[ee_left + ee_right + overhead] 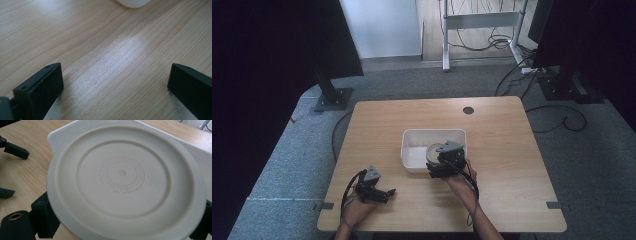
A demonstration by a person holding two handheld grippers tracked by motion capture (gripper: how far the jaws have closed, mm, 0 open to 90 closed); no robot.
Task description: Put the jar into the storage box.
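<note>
Round lid (pixel 125 180) pinched by right gripper (pixel 445 161), centre frame, over white tub (pixel 412 145).
Lid is cream, with embossed ring lettering (jaws clamp its rim on both sides). Left gripper (pixel 379 191), lower left on wooden table (pixel 502 150), jaws spread, holding nothing.

Raised lettering is running in a ring around the centre of the lid (pixel 125 178), seen in the right gripper view. It is reading "ORGANIC", "VITALITY", "NATURAL" and "HEALTHY", with some letters faint. No other readable text is showing anywhere.
</note>
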